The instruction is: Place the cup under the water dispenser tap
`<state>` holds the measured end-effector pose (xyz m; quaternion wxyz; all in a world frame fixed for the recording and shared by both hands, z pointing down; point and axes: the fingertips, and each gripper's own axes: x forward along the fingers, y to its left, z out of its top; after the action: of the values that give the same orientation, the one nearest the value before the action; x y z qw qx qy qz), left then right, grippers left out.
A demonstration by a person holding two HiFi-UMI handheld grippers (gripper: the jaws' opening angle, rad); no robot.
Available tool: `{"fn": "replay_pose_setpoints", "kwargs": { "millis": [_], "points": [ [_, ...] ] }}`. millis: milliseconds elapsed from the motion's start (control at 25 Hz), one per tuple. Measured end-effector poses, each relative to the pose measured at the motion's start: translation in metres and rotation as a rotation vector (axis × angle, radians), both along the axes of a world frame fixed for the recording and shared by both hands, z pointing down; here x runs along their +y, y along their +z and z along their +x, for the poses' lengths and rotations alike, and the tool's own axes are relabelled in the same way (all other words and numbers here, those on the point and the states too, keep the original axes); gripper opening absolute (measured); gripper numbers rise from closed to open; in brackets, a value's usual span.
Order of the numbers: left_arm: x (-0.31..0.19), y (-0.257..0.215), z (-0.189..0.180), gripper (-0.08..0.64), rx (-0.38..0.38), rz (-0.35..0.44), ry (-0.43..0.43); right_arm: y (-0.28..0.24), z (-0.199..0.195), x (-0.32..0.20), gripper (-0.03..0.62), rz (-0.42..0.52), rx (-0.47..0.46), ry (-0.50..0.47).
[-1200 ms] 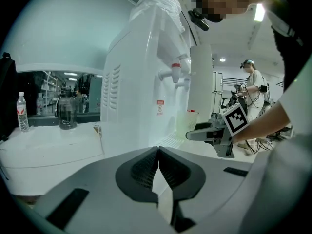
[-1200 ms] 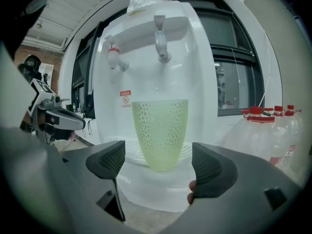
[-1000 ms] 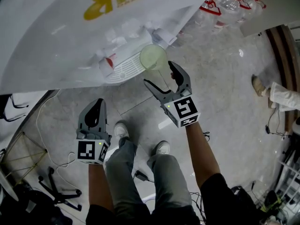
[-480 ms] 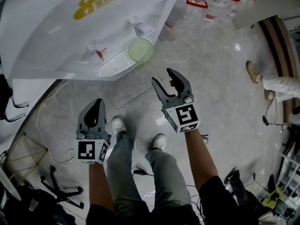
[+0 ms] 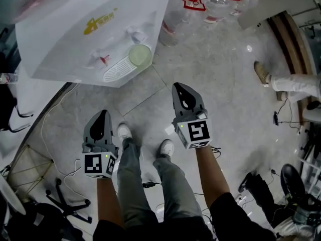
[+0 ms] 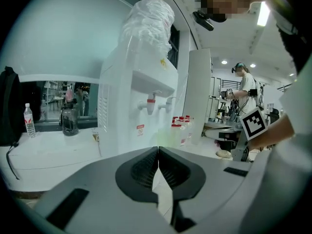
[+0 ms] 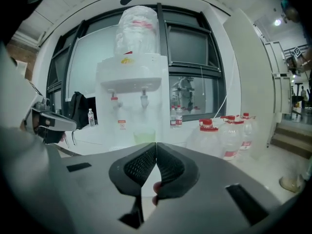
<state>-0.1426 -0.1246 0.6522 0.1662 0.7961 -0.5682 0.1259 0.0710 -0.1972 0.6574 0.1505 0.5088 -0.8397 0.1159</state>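
The green cup [image 5: 140,55] stands on the drip tray [image 5: 116,69] of the water dispenser [image 5: 75,39], under one tap (the one without red). In front of the dispenser, well apart from it, the right gripper [image 5: 182,88] has just been closing its jaws on nothing. The left gripper [image 5: 102,116] is also closed and empty.

Pale green cup [image 5: 140,54] upright under tap [image 5: 134,34]

Lighting: even indoor light; head view rather dim.
Glare from ceiling lamp [image 6: 263,13] in left gripper view; both gripper views bend strongly, corners black; floor [image 5: 225,94] carries small reflections.
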Motion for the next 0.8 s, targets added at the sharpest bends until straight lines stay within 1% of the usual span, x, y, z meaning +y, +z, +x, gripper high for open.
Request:
{"fn": "replay_pose_setpoints", "kwargs": {
  "millis": [120,200,280,560,720,800],
  "points": [
    [0.002,-0.017,0.006,0.017,-0.003,0.007,0.007,-0.016,0.006,0.006,0.015,-0.011,0.002,0.005],
    [0.004,-0.030,0.007,0.018,0.004,0.009,-0.002,-0.027,0.008,0.011,0.015,-0.021,-0.002,0.003],
    [0.005,-0.041,0.008,0.017,0.014,0.010,-0.010,-0.039,0.013,0.015,0.015,-0.029,-0.017,0.018],
    [0.015,-0.081,0.016,0.017,0.010,0.016,0.002,-0.078,0.030,0.032,0.015,-0.046,-0.044,0.058],
    [0.020,-0.100,0.016,0.017,0.018,0.007,-0.018,-0.108,0.037,0.035,0.015,-0.021,-0.057,0.068],
    [0.023,-0.110,0.016,0.017,0.019,0.009,-0.025,-0.118,0.038,0.040,0.015,-0.018,-0.044,0.064]
  ]
}}
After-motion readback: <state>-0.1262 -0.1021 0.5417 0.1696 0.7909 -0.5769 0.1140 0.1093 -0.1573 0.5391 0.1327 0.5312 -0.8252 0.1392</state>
